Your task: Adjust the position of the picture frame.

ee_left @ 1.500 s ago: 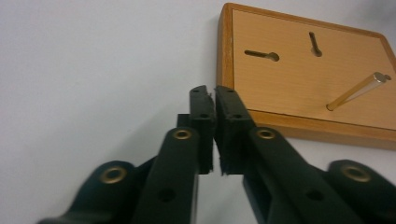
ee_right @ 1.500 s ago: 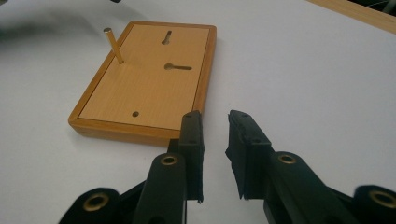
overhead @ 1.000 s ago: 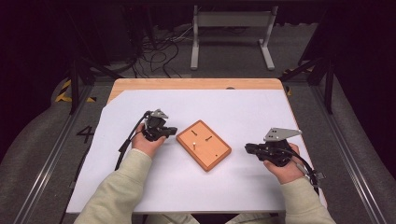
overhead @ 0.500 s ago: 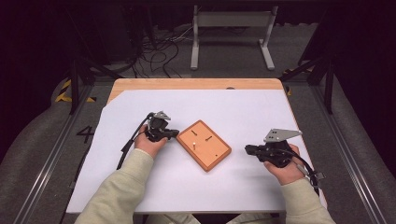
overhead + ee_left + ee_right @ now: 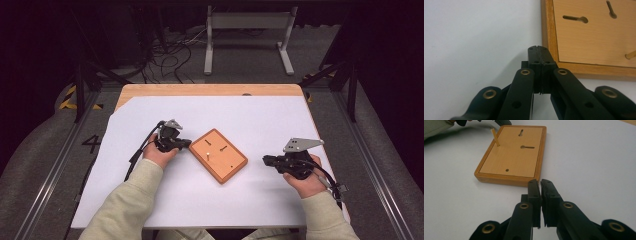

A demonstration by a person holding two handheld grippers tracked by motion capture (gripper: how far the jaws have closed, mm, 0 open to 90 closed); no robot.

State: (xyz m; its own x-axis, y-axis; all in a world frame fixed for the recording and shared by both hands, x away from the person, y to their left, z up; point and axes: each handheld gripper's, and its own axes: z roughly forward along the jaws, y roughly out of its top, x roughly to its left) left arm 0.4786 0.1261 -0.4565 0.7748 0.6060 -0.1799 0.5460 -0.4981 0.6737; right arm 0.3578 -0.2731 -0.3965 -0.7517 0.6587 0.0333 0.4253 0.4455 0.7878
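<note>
While resting on white tabletop (image 5: 210,200) with left gripper (image 5: 539,56) jaws pressed together at wooden board (image 5: 218,155) corner, right gripper (image 5: 541,188) nearly closed, empty: risk of nudging board, tipping upright peg (image 5: 495,137).

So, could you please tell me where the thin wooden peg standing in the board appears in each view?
High view: the peg stands centre-left on the wooden board, near the left gripper.
Left gripper view: its tip pokes in at the right edge.
Right gripper view: upper left, upright.
Shared landmark: the two keyhole slots.
</note>
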